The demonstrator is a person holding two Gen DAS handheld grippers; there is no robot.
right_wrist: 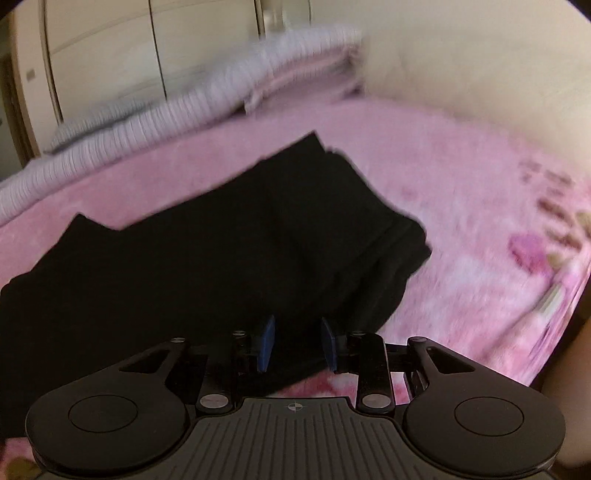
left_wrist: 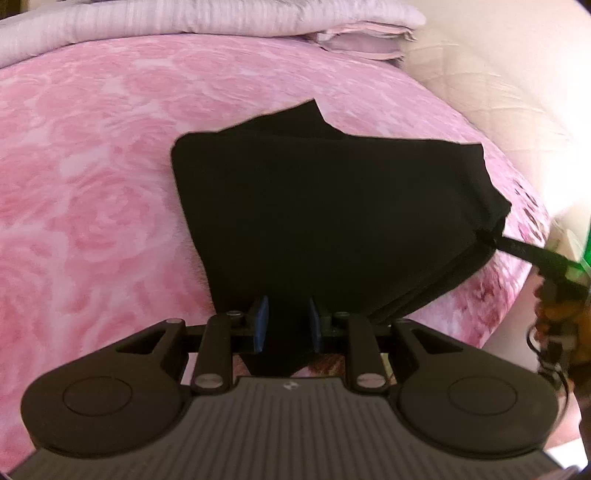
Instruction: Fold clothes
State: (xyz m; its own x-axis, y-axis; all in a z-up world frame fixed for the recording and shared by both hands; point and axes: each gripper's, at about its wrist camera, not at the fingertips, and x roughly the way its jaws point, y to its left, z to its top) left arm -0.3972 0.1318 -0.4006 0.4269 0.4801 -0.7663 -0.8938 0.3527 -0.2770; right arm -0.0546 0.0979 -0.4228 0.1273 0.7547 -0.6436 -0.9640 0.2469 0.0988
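In the left wrist view, the black garment (left_wrist: 325,214) lies folded in layers on the pink rose-patterned blanket (left_wrist: 92,192), its stacked edges showing at the near right. The left gripper (left_wrist: 285,325) has its blue pads a little apart with a tongue of the black cloth running between them; it looks to be pinching that near edge, though the dark fabric hides the contact. To fold well from here, both near corners should be lifted level and carried over to the far edge together, so the layers do not slide apart. A striped lilac quilt (left_wrist: 184,18) lies bunched along the far side. The right wrist view is blurred: the same garment spreads from the near left toward the far middle, and the right gripper (right_wrist: 297,343) meets its near edge, pads slightly parted with cloth between them, seemingly gripped. Pale cupboard doors (right_wrist: 110,48) stand beyond the bed.
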